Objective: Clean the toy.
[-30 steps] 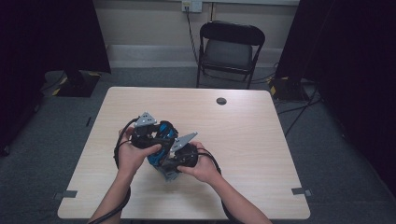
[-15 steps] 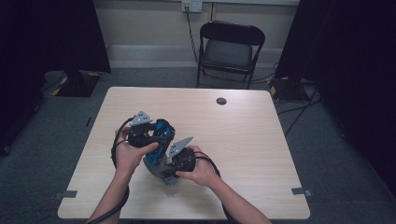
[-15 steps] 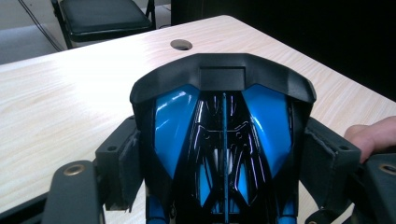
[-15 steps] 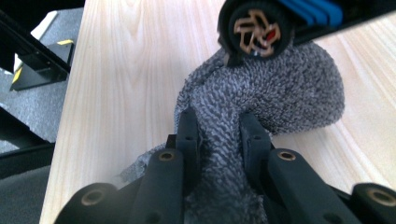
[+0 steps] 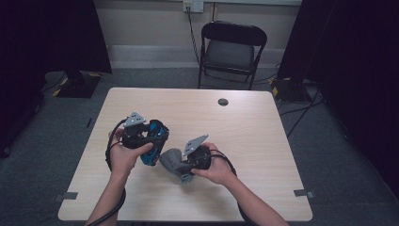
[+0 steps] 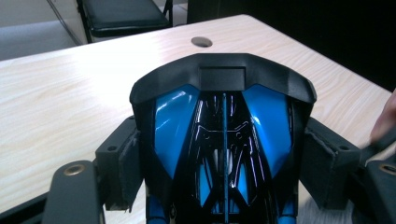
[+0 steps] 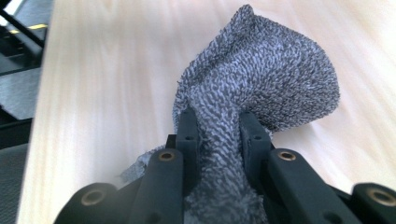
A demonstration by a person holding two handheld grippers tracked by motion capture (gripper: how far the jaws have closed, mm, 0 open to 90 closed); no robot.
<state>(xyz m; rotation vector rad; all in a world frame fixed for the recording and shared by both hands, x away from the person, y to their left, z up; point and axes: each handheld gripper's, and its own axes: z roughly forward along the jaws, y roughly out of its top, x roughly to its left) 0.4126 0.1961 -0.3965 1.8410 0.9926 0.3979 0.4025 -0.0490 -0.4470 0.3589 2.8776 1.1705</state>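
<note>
Left gripper point(image 5: 149, 141) fingers point(image 6: 119, 163) clamp a shiny blue-and-black shell point(image 6: 223, 140) above the table point(image 5: 263, 141); right gripper point(image 5: 181, 165) pinches a grey cloth point(image 7: 275, 79) beside it. Wipe too hard and that slick shell probably twists loose.

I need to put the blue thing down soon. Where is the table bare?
The table is bare right of the right gripper, and beyond both toward the round hole. Crowded: the middle-left, around the blue-black object, grey cloth, left gripper.
</note>
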